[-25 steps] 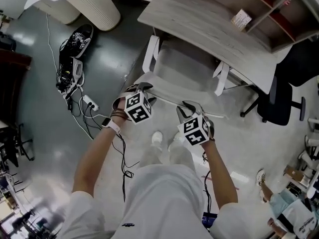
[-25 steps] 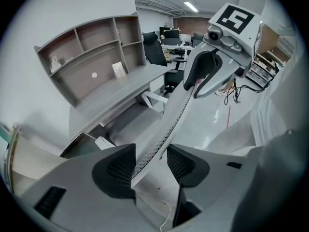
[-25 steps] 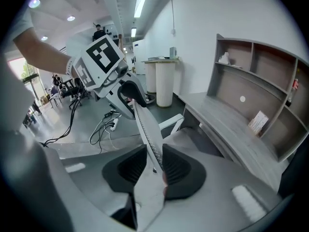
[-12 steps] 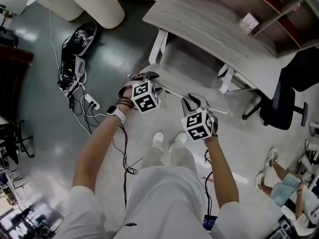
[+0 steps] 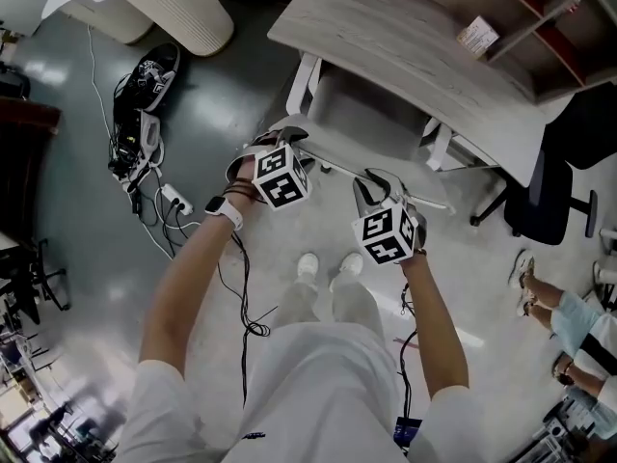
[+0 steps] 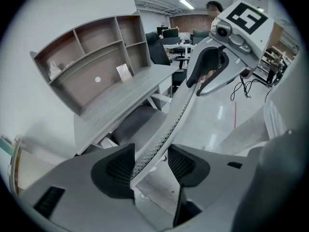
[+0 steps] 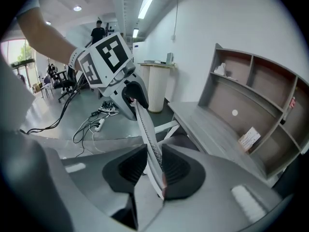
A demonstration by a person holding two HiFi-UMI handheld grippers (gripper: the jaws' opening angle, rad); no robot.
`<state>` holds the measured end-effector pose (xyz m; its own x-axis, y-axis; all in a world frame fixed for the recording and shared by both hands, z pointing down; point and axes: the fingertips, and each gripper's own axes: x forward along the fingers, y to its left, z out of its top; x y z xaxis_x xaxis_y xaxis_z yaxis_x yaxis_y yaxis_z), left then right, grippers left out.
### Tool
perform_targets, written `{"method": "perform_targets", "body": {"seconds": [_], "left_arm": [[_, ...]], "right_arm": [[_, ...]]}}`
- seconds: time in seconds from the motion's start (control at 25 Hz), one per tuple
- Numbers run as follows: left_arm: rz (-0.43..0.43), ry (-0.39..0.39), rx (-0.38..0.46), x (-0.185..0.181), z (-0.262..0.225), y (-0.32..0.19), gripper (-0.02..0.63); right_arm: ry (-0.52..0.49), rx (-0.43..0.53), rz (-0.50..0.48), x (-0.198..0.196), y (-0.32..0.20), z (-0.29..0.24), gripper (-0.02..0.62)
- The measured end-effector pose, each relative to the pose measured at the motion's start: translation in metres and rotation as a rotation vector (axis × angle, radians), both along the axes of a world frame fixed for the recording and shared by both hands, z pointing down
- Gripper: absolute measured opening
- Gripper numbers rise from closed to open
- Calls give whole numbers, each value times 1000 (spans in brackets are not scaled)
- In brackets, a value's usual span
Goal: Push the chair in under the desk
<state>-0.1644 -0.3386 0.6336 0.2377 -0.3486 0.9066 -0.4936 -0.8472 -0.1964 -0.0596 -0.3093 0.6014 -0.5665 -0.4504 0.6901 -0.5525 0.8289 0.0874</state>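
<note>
— Where is the chair?
— Its seat sits mostly under the desk, and the backrest rim faces you.
— And my grippers?
— Your right gripper is clamped on that rim. Your left gripper straddles it with its jaws apart and only one pad touching.

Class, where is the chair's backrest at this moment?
Head view, centre: the chair backrest runs between the left gripper and the right gripper, just short of the desk.
</note>
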Motion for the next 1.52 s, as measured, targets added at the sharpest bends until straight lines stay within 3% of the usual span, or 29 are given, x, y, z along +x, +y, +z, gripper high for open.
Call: {"method": "perform_targets", "body": {"seconds": [0.6, 1.16, 1.28, 1.52], "left_arm": [[3, -53, 39, -8, 3, -58, 224], [-14, -94, 65, 6, 8, -138, 229], [-11, -118, 70, 3, 8, -150, 233], [7, -128, 71, -3, 9, -159, 235]], "right_arm": [[11, 33, 22, -10, -49, 1, 100], [30, 83, 79, 2, -128, 5, 105], [25, 61, 63, -2, -136, 3, 101], [58, 112, 53, -10, -141, 4, 98]]}}
